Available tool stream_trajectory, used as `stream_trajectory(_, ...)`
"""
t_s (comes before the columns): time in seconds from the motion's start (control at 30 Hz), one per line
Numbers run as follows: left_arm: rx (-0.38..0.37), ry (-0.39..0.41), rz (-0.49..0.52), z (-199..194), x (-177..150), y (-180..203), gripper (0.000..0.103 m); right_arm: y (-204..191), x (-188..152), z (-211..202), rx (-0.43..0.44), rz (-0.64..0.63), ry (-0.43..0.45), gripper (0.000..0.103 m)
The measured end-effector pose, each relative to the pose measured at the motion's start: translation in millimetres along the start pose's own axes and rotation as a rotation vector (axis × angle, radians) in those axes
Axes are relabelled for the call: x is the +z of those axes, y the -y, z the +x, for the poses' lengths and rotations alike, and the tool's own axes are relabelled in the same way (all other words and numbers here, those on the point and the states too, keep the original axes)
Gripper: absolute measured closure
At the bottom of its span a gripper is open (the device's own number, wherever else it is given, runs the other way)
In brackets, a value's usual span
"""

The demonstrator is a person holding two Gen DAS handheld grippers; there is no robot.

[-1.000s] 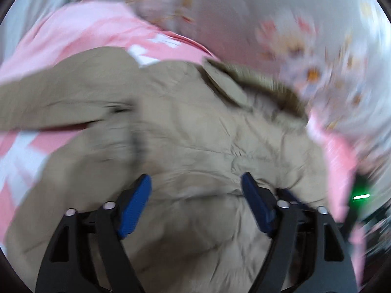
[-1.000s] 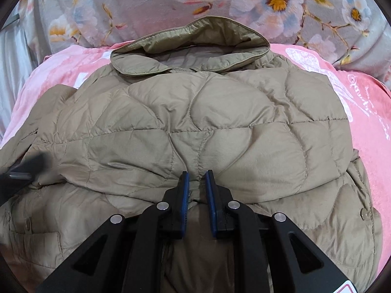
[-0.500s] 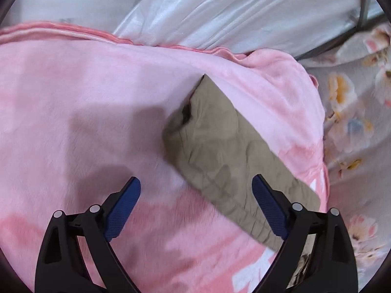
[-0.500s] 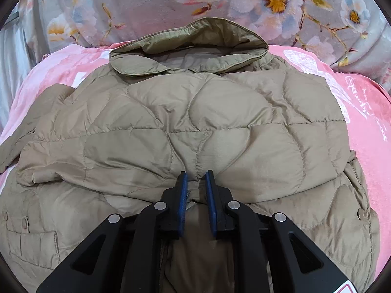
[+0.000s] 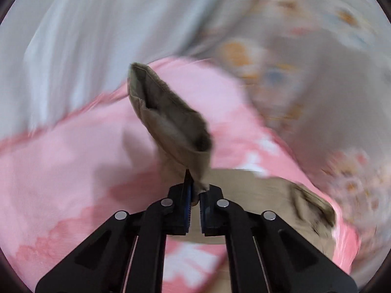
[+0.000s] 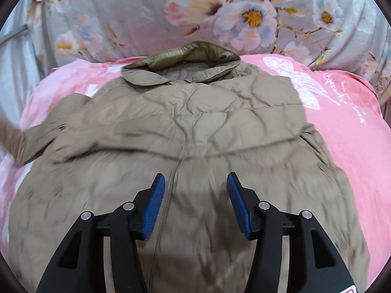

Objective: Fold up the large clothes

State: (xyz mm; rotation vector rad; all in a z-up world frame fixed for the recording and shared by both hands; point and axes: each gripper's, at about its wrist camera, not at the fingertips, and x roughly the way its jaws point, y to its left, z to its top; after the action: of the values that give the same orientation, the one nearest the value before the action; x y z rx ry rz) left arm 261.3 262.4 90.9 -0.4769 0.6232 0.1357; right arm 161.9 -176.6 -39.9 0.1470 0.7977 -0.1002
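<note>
Khaki quilted fabric makes up the task's thing, a padded jacket (image 6: 195, 127) lying spread on a pink blanket (image 6: 354, 131), collar (image 6: 185, 58) at the far end toward the flowered bedding (image 6: 220, 12) and hem toward the right wrist camera. Its long axis runs straight away from the right gripper (image 6: 195, 202), with a centre seam passing between the two blue pads. One sleeve (image 5: 168, 119) is lifted off the blanket: in the left wrist view its cuff end stands up and away from the left gripper (image 5: 194, 200), whose jaws are pressed together on the sleeve's lower edge. The cuff opening gapes at the top; the sleeve hangs slack and twisted beyond the pinch. The same sleeve appears as a blurred strip at the left margin of the right wrist view. The right gripper has its jaws well apart and holds nothing; it hovers low over the lower back panel, and contact with the cloth cannot be confirmed. Judgement: the step in hand is folding the left sleeve inward across the body. The move turns on the body lying to the right of the left gripper, so the sleeve must travel crosswise to the jacket's long axis. The left hand is the nearer and already engaged. Risk noted: the slack cuff may flop or fold unevenly on landing. Heavy blur in the left view limits finer detail.
</note>
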Motion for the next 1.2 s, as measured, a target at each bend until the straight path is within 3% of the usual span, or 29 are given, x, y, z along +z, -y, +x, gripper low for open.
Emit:
stream_trajectory(0.1,-0.122,0.008,0.139,-19.7,-10.9,82.5,0.099,13.1,-12.2,-16.3,-0.006,0.026,-0.013,0.044)
stream_trajectory(0.23,-0.307,-0.053,0.287,-29.9,-57.6,190.5,0.099,35.4,-29.2,-30.2,-0.028,0.069,-0.031,0.044)
stream_trajectory(0.4,-0.41,-0.213,0.353,0.5,-129.3,272.0,0.099,62.1,-44.6,-42.9,-0.044,0.121,-0.049,0.044)
stream_trajectory(0.47,-0.419,-0.273,0.371,14.1,-158.1,290.7,0.098,69.5,-49.8,-47.6,-0.06,0.126,-0.046,0.044)
stream_trajectory(0.5,-0.43,-0.311,0.382,23.1,-173.6,300.6,0.096,74.9,-51.6,-49.0,-0.069,0.129,-0.049,0.044)
stream_trajectory(0.53,-0.438,-0.347,0.384,29.8,-185.4,306.6,0.083,77.2,-53.0,-49.8,-0.074,0.133,-0.054,0.044)
stream_trajectory(0.57,-0.449,-0.388,0.369,34.8,-196.3,307.2,0.056,81.1,-53.8,-50.3,-0.077,0.138,-0.059,0.044)
stream_trajectory(0.63,-0.522,-0.443,0.257,38.8,-209.1,294.3,0.043,91.2,-54.1,-51.3,-0.079,0.154,-0.063,0.044)
stream_trajectory(0.7,-0.569,-0.443,0.172,31.1,-205.2,266.0,0.032,99.4,-50.5,-53.6,-0.075,0.171,-0.055,0.044)
stream_trajectory(0.77,-0.579,-0.387,0.117,22.9,-192.8,235.5,0.018,105.8,-42.5,-52.5,-0.058,0.187,-0.047,0.043)
stream_trajectory(0.87,-0.47,-0.3,0.053,27.9,-167.9,193.1,0.015,114.6,-22.3,-45.5,-0.007,0.23,-0.029,0.041)
stream_trajectory(0.97,-0.359,-0.318,-0.075,60.7,-143.4,138.7,0.015,119.9,-1.6,-32.6,0.022,0.27,-0.019,0.041)
stream_trajectory(1.1,-0.316,-0.377,-0.257,105.2,-129.4,82.3,0.017,123.8,21.4,-6.6,0.038,0.321,-0.038,0.041)
stream_trajectory(1.2,-0.309,-0.396,-0.319,124.0,-128.3,60.6,0.023,124.5,30.8,19.0,0.071,0.358,-0.085,0.04)
